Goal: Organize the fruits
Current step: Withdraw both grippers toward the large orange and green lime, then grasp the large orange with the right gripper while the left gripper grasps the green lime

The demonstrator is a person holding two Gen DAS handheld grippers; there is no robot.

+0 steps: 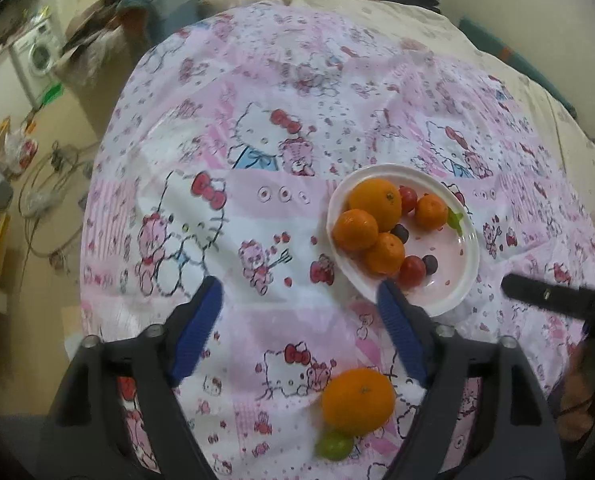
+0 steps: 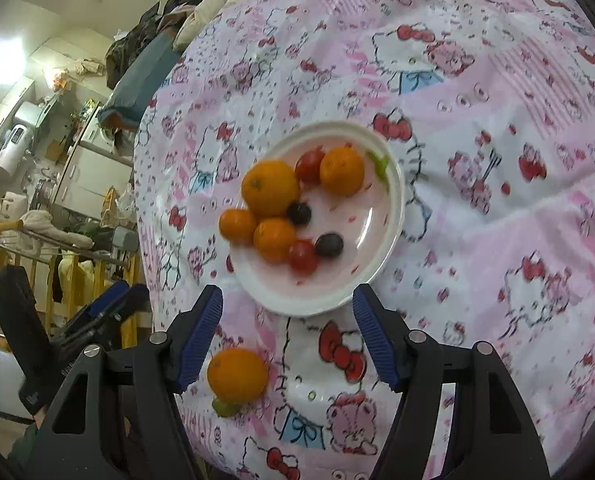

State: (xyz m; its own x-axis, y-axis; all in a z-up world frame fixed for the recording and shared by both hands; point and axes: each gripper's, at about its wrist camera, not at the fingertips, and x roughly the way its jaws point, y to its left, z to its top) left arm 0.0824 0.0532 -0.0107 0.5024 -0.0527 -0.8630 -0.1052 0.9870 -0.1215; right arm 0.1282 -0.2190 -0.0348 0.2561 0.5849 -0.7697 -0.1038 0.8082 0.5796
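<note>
You are holding both grippers over a pink cartoon-print cloth (image 1: 297, 92), and neither is carrying anything. Your left gripper (image 1: 301, 294) is standing with its jaws spread wide and empty; your right gripper (image 2: 287, 300) is doing the same.

In the left wrist view the white plate (image 1: 463, 276) is sitting at about 2 o'clock from the jaws, its near rim tucked just behind the right blue pad (image 1: 397, 324). It is holding four oranges, two red tomatoes and two dark grapes, bunched toward its far-left side. A loose orange (image 1: 357, 400) is lying on the cloth at 5 o'clock, between the fingers and close to the camera, with a small green fruit (image 1: 334, 445) touching its near edge.

Open cloth is stretching from 9 to 12 o'clock. The cloth's edge is dropping away at 9 o'clock, toward a floor with cables and a washing machine (image 1: 37, 54). In the right wrist view the plate is lying straight ahead at 12 o'clock, and bare cloth is running wide at 3 o'clock.
</note>
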